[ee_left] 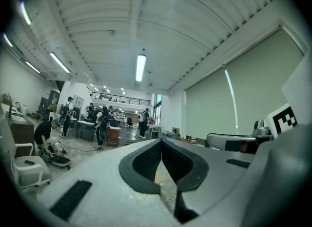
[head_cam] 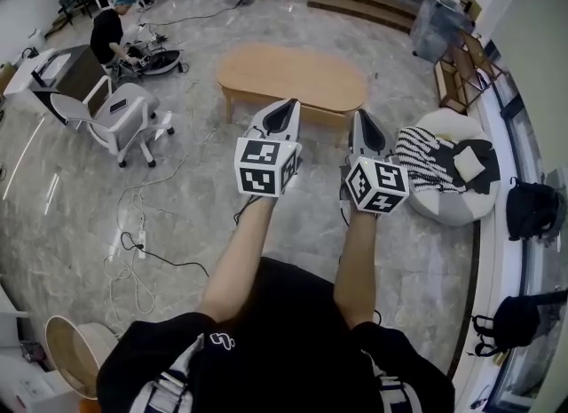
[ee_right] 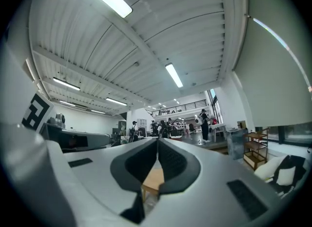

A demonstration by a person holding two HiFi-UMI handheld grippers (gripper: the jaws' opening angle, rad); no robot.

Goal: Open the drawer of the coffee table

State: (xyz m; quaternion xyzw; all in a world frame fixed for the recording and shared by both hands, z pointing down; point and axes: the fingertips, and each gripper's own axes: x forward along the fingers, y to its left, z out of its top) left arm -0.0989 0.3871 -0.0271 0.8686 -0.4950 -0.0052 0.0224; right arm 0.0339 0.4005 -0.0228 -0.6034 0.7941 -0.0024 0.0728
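Note:
A light wooden oval coffee table (head_cam: 291, 78) stands on the marble floor ahead of me; its drawer front is not discernible from here. My left gripper (head_cam: 282, 109) and right gripper (head_cam: 366, 123) are held side by side at arm's length, short of the table's near edge and apart from it. Both are shut with nothing between the jaws. In the left gripper view the left gripper (ee_left: 161, 142) points level across the room, a sliver of the table (ee_left: 157, 176) showing below the tips. The right gripper (ee_right: 157, 140) shows the table (ee_right: 154, 179) through its lower gap.
A white office chair (head_cam: 114, 118) stands left, cables (head_cam: 133, 242) trail on the floor. A beanbag (head_cam: 448, 176) with striped cloth lies right, with bags (head_cam: 532, 207) and a wooden shelf (head_cam: 461, 74) along the window wall. A person (head_cam: 111, 34) crouches far left.

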